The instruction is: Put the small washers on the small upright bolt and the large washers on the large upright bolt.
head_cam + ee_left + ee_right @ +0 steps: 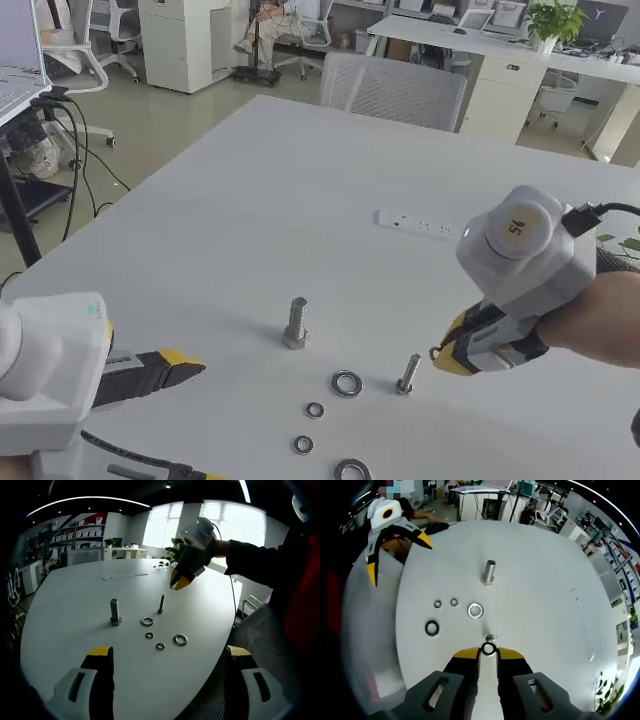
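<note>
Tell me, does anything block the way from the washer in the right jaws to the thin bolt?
Nothing visible does. The right gripper holds the small washer close beside the small bolt; the loose washers lie off to one side.

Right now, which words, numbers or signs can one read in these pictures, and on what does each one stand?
"56", turned sideways, digits not certain: on the round pale sticker on the white housing of the right gripper.
Too small to read: any markings on the white power strip lying on the white table.
Too blurred to read: labels on the shelf boxes in the left gripper view.
</note>
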`<state>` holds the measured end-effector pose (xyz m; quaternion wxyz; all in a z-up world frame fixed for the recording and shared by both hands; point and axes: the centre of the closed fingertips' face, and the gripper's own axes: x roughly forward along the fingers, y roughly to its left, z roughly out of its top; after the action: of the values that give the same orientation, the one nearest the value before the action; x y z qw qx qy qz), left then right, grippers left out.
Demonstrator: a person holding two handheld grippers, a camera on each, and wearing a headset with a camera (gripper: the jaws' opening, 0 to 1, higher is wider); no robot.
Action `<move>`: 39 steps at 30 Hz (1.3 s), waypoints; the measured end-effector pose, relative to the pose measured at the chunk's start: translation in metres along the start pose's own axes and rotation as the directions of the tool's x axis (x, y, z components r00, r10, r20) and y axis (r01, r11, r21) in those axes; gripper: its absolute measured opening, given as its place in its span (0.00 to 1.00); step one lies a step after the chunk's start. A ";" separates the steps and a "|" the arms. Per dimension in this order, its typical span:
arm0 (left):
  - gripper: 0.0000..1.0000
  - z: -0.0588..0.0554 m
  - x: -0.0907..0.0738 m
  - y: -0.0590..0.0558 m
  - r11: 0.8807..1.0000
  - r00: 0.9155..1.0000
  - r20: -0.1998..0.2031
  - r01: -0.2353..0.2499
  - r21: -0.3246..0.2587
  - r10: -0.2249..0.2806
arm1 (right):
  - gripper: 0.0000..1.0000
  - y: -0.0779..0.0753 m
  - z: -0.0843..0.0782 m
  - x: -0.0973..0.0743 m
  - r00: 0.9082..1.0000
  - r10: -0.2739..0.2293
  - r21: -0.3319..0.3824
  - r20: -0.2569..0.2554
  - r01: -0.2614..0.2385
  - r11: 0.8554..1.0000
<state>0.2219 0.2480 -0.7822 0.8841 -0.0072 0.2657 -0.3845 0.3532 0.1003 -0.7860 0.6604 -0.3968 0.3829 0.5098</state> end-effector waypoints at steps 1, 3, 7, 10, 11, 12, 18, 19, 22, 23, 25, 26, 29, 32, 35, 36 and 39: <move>0.91 0.000 0.000 0.000 1.000 1.000 0.001 0.001 -0.001 -0.001 | 0.14 -0.001 0.001 0.000 1.000 0.001 -0.006 -0.002 -0.001 1.000; 0.91 -0.001 0.000 0.000 1.000 1.000 -0.002 0.000 0.001 0.000 | 0.14 -0.003 0.002 0.002 1.000 0.002 -0.012 -0.007 -0.002 1.000; 0.91 -0.001 0.000 0.000 1.000 1.000 -0.001 0.001 -0.001 -0.001 | 0.14 -0.005 0.005 0.004 1.000 0.005 -0.023 -0.014 -0.005 1.000; 0.91 -0.001 -0.001 0.000 1.000 1.000 0.000 -0.001 -0.003 0.001 | 0.14 -0.004 0.007 0.008 1.000 0.014 -0.028 -0.021 -0.015 1.000; 0.91 0.000 -0.001 0.000 1.000 1.000 0.001 -0.001 -0.003 0.001 | 0.14 -0.003 0.007 0.009 1.000 0.015 -0.030 -0.023 -0.016 0.999; 0.91 0.000 -0.001 0.000 1.000 1.000 0.001 -0.001 -0.002 0.001 | 0.14 -0.003 0.007 0.010 1.000 0.017 -0.036 -0.026 -0.018 0.999; 0.91 -0.001 -0.001 0.000 1.000 1.000 -0.003 0.001 -0.004 -0.001 | 0.14 -0.002 0.007 0.018 0.998 0.036 -0.044 -0.047 -0.038 0.998; 0.91 -0.001 -0.001 0.000 1.000 1.000 -0.004 0.000 -0.004 0.000 | 0.14 -0.002 0.006 0.019 0.998 0.041 -0.046 -0.052 -0.043 0.998; 0.91 -0.001 -0.001 0.001 1.000 1.000 -0.003 0.000 -0.006 0.000 | 0.14 -0.003 0.005 0.021 0.997 0.047 -0.049 -0.060 -0.050 0.998; 0.91 -0.001 -0.001 0.001 1.000 1.000 -0.004 0.001 -0.006 -0.001 | 0.14 -0.004 0.005 0.022 0.997 0.050 -0.049 -0.062 -0.053 0.997; 0.91 -0.001 -0.001 0.001 1.000 1.000 -0.005 -0.001 -0.006 0.001 | 0.14 -0.004 0.005 0.024 0.996 0.056 -0.048 -0.068 -0.059 0.997; 0.91 -0.001 -0.001 0.001 1.000 1.000 -0.005 0.001 -0.007 -0.001 | 0.14 -0.004 0.005 0.024 0.996 0.057 -0.051 -0.071 -0.061 0.997; 0.91 0.000 -0.002 0.002 1.000 1.000 -0.004 -0.001 -0.008 0.001 | 0.14 -0.004 0.006 0.026 0.995 0.063 -0.054 -0.073 -0.067 0.996; 0.91 0.000 -0.001 0.002 1.000 1.000 -0.004 -0.001 -0.010 0.001 | 0.14 -0.005 0.005 0.027 0.995 0.065 -0.057 -0.079 -0.070 0.996; 0.91 0.000 -0.001 0.003 1.000 1.000 -0.006 -0.001 -0.009 0.001 | 0.14 -0.004 0.006 0.028 0.994 0.071 -0.060 -0.082 -0.076 0.995; 0.91 0.001 -0.001 0.002 1.000 1.000 -0.006 0.000 -0.011 0.000 | 0.14 -0.004 0.006 0.028 0.994 0.071 -0.060 -0.083 -0.076 0.995; 0.91 0.001 -0.001 0.003 1.000 1.000 -0.005 0.000 -0.011 0.000 | 0.14 -0.005 0.005 0.029 0.993 0.076 -0.058 -0.085 -0.081 0.995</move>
<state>0.2234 0.2503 -0.7815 0.8833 -0.0107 0.2701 -0.3830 0.3638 0.1152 -0.8097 0.6109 -0.4225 0.4093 0.5299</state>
